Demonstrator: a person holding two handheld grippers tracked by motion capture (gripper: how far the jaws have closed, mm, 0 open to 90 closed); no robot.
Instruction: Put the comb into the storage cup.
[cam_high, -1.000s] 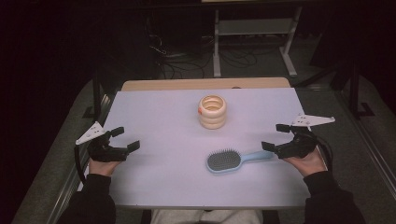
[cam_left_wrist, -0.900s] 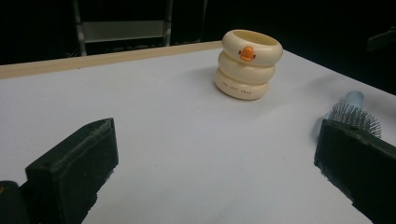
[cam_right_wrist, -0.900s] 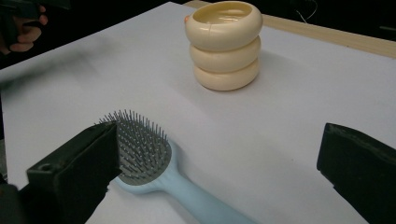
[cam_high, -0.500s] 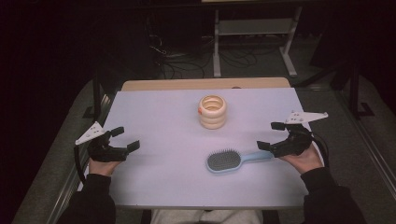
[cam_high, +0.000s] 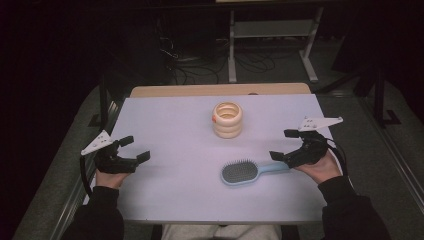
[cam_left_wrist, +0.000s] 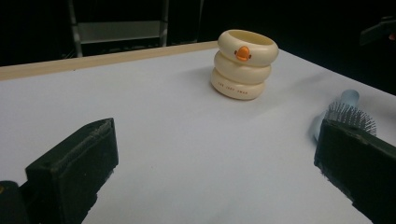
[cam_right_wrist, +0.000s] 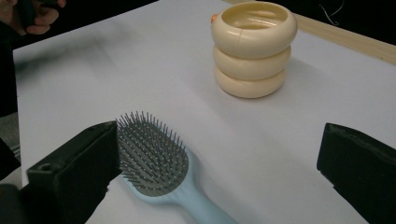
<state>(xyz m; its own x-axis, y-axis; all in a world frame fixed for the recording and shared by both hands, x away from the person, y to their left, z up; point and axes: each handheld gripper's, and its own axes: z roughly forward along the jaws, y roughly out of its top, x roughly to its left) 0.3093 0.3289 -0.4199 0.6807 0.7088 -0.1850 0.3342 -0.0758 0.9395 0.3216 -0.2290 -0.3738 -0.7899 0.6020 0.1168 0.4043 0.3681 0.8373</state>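
A cream holder shaped like three stacked rings (cam_high: 227, 119) with an orange duck bill (cam_left_wrist: 243, 52) stands upright at the middle back of the white table (cam_high: 170, 120). A light blue hairbrush (cam_high: 250, 172) lies bristles up in front of it, handle pointing right. My right gripper (cam_high: 282, 144) is open just above the handle's end, and the brush head (cam_right_wrist: 154, 158) lies near its left jaw. My left gripper (cam_high: 136, 148) is open over the table's left side with nothing between its jaws; in its view the holder (cam_left_wrist: 243, 65) and brush (cam_left_wrist: 348, 114) lie ahead.
The table has a wooden strip (cam_high: 220, 90) along its far edge. Beyond it, dark floor with cables and a metal rack (cam_high: 270, 30). The other hand (cam_right_wrist: 32, 11) shows at the top left of the right gripper view.
My right gripper has shifted left toward the end of the brush handle. The left gripper, brush and holder have stayed put.
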